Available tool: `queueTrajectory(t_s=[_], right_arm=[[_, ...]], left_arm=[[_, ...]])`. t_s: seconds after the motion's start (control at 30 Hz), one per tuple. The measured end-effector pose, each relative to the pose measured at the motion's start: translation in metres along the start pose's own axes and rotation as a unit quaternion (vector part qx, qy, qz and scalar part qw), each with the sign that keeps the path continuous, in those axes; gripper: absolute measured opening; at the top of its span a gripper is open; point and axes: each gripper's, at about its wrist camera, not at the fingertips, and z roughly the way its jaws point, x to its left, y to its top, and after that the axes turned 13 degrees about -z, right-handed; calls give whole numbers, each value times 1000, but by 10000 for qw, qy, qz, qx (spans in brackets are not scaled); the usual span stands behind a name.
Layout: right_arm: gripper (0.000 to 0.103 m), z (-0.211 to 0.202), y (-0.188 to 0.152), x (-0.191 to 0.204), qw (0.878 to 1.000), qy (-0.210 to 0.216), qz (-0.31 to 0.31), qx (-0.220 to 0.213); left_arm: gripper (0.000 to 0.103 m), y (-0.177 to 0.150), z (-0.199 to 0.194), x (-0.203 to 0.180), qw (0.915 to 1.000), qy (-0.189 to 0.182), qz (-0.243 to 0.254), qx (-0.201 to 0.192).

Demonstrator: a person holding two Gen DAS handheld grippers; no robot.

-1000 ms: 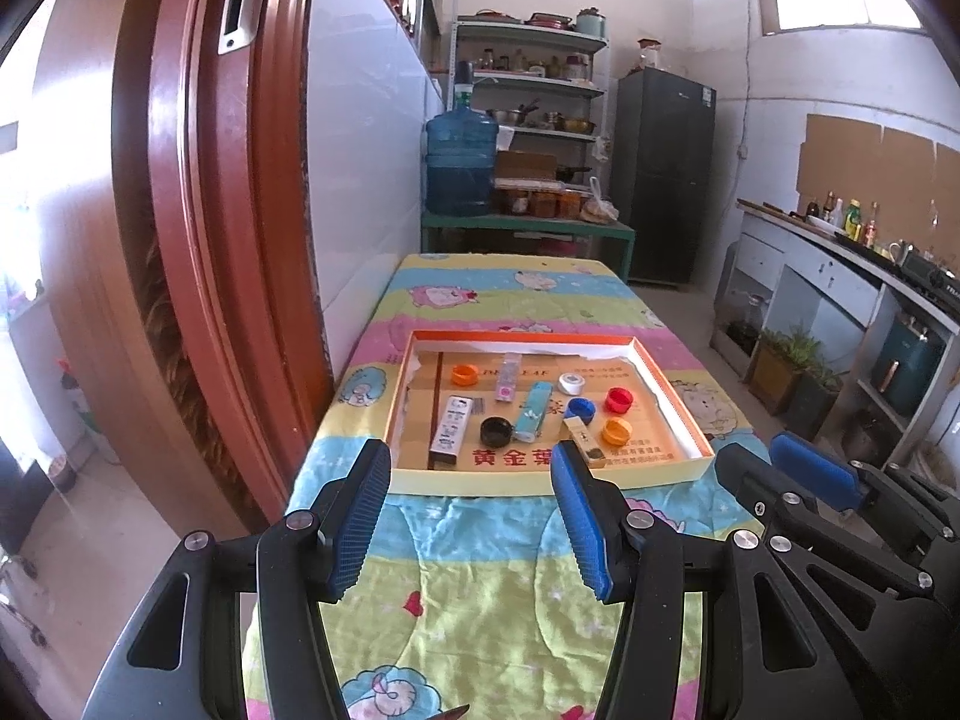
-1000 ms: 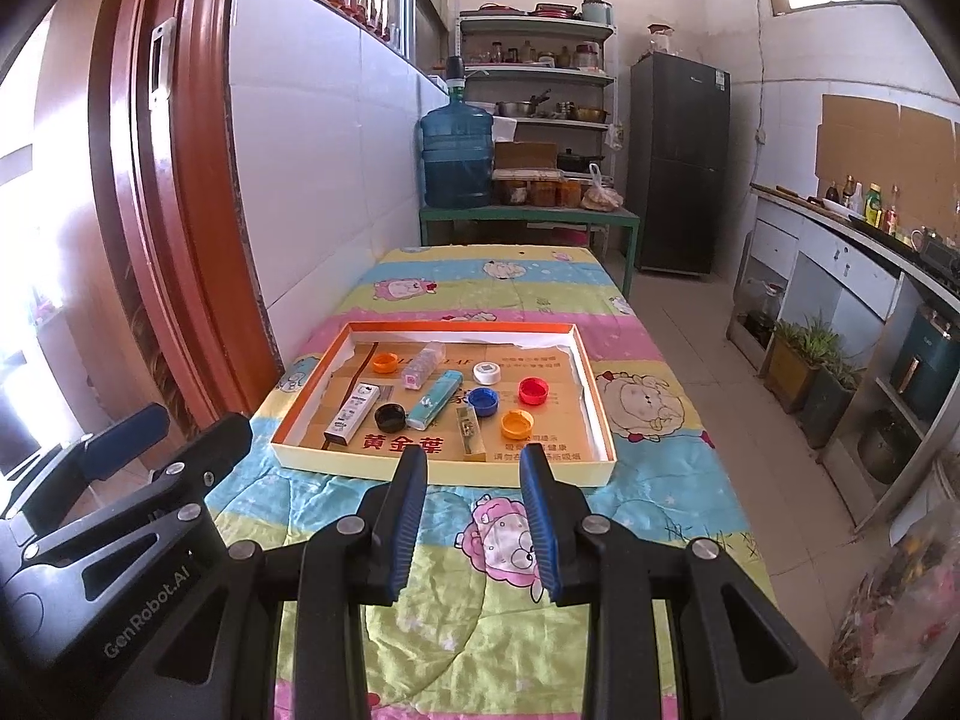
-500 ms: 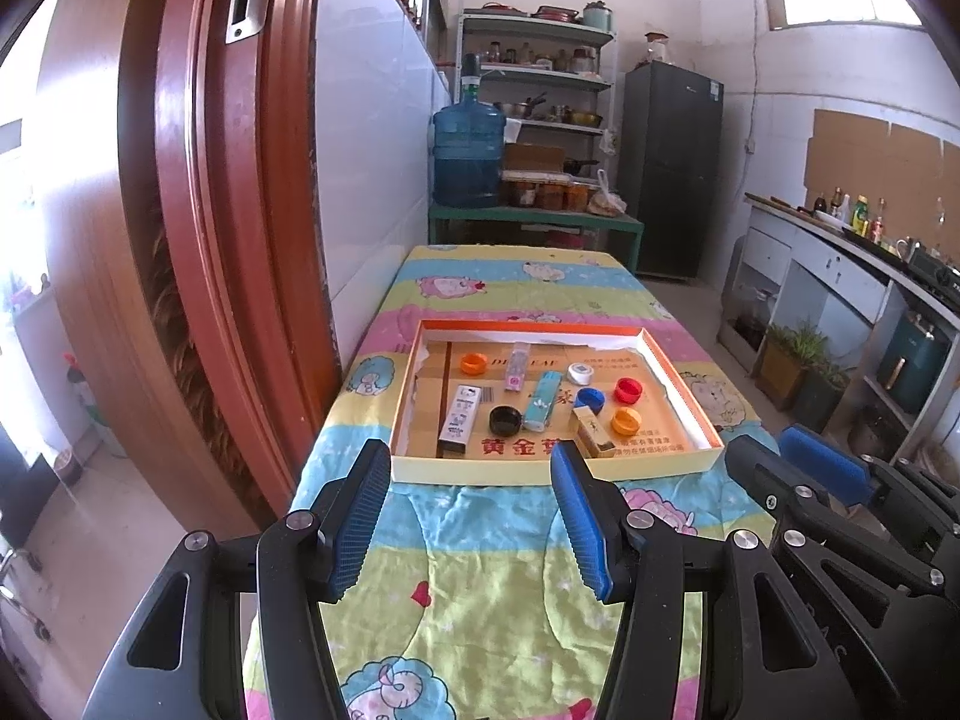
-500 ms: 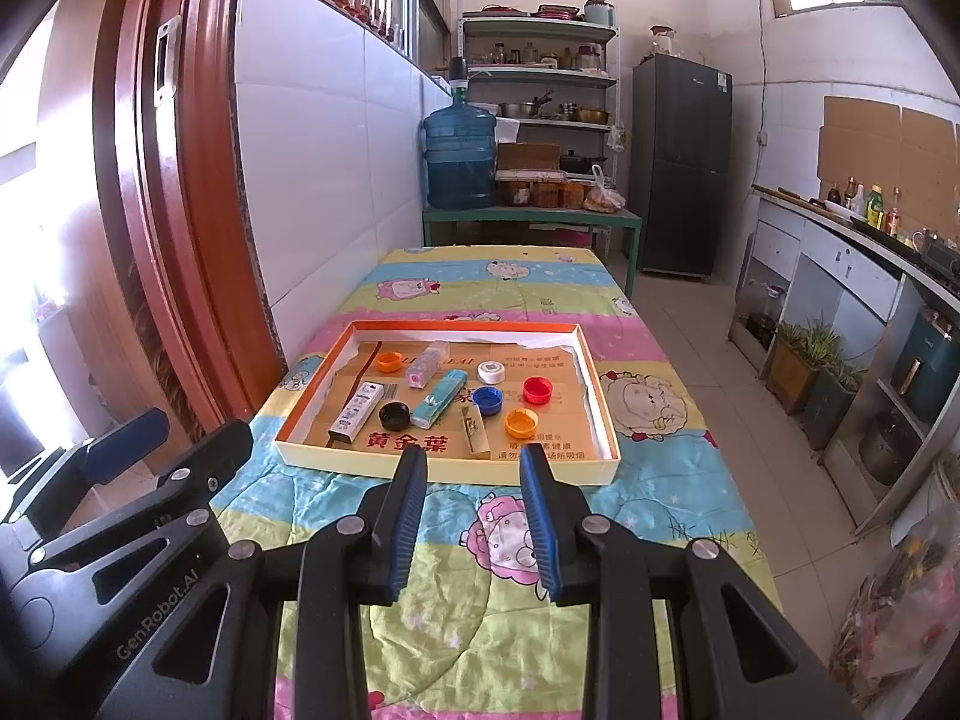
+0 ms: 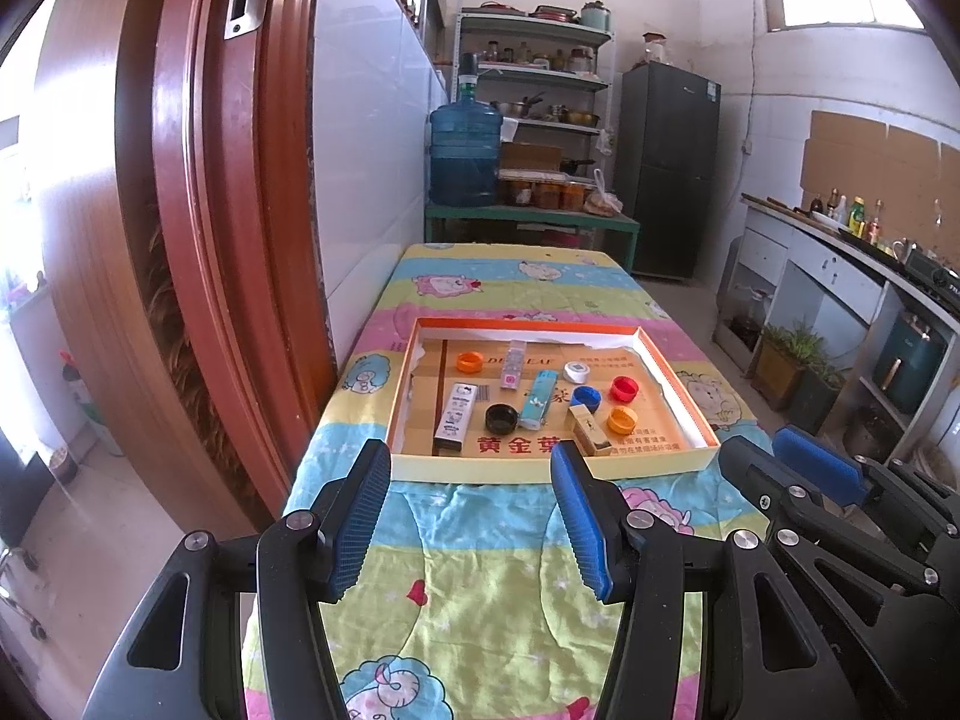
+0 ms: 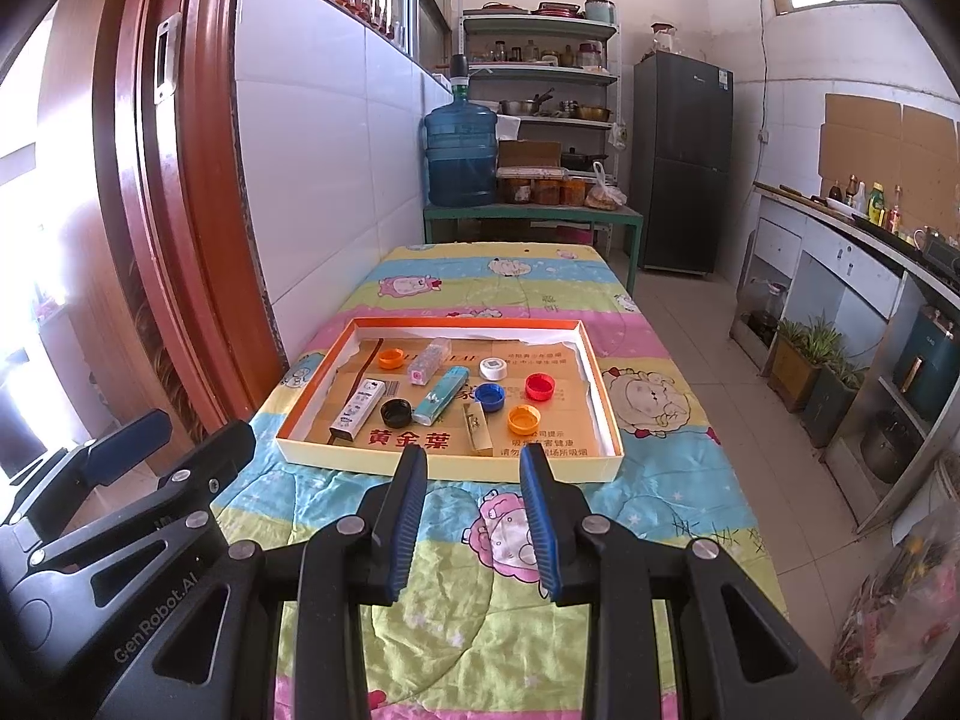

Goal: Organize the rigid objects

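Only the view shifted slightly: the tray [image 5: 543, 470] sits a little nearer the left gripper [image 5: 471, 516].

Caps [image 6: 491, 396] inside tray [image 6: 444, 464] on table [image 6: 480, 600]

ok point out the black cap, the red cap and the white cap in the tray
black cap [image 6: 396, 412], right wrist view, on its dark open hollow
red cap [image 6: 540, 386], right wrist view, on the middle of its top
white cap [image 6: 494, 368], right wrist view, on its flat top face
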Motion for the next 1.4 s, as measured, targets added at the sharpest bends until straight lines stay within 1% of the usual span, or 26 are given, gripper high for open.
queueTrajectory(t_s=[1.4], right_arm=[[32,5,-4,-2,10000,28,25,42]], left_arm=[[57,-3,5,-2,9999,6,91,76]])
